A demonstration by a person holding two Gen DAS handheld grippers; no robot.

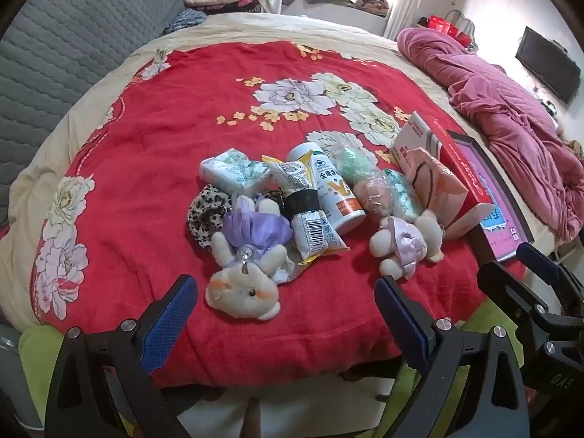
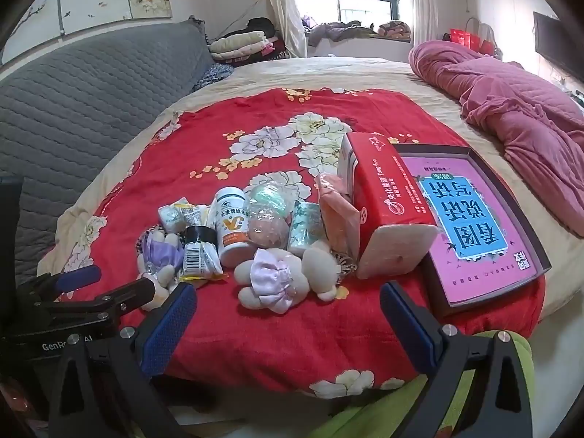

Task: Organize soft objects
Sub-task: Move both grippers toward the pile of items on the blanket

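A heap of small things lies on the red floral blanket (image 1: 164, 138). A plush rabbit in a purple dress (image 1: 244, 266) lies nearest my left gripper (image 1: 284, 288), which is open and empty just in front of it. A second plush toy in a pale lilac dress (image 2: 281, 277) lies face down close ahead of my open, empty right gripper (image 2: 288, 299). Among them are a leopard-print scrunchie (image 1: 206, 215), tissue packs (image 1: 235, 173), a pink tissue pack (image 2: 337, 215), bagged sponges (image 2: 268, 219), a white bottle (image 2: 233, 230) and a snack packet (image 1: 310, 215).
A red carton (image 2: 387, 200) and an open box holding a pink book (image 2: 478, 226) lie to the right. A pink quilt (image 2: 511, 109) is bunched at the far right. A grey headboard (image 1: 73, 54) stands on the left, folded clothes (image 2: 241, 45) beyond, green cloth (image 2: 419, 401) at the near edge.
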